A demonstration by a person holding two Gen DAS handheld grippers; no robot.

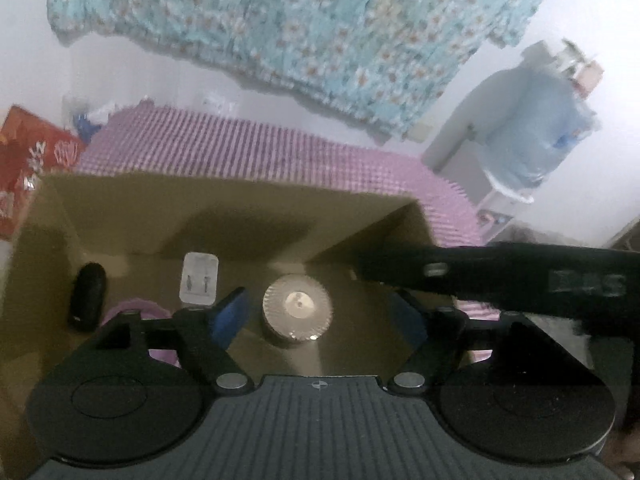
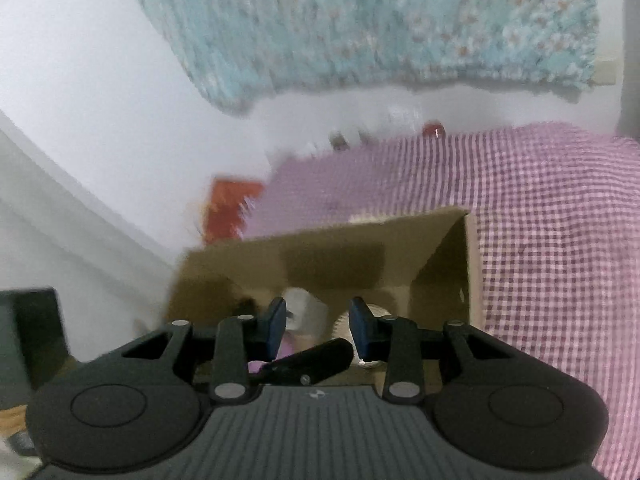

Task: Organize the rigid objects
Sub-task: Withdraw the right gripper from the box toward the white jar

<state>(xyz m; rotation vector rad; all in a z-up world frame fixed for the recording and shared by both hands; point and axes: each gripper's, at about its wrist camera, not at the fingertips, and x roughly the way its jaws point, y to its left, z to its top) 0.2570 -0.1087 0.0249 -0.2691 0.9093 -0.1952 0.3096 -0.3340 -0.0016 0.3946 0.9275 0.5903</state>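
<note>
Left wrist view: left tongs (image 1: 320, 312) spread above ridged metal jar (image 1: 297, 307) in cardboard box (image 1: 120, 208); right tongs (image 2: 318, 326) spread, empty; closing on it looks next.

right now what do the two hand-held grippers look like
Both match: the left hand-held gripper and the right hand-held gripper have black linkage arms with silver pivot pins, blue finger pads, round black discs either side, and a ribbed grey body with a small crosshair mark.
</note>
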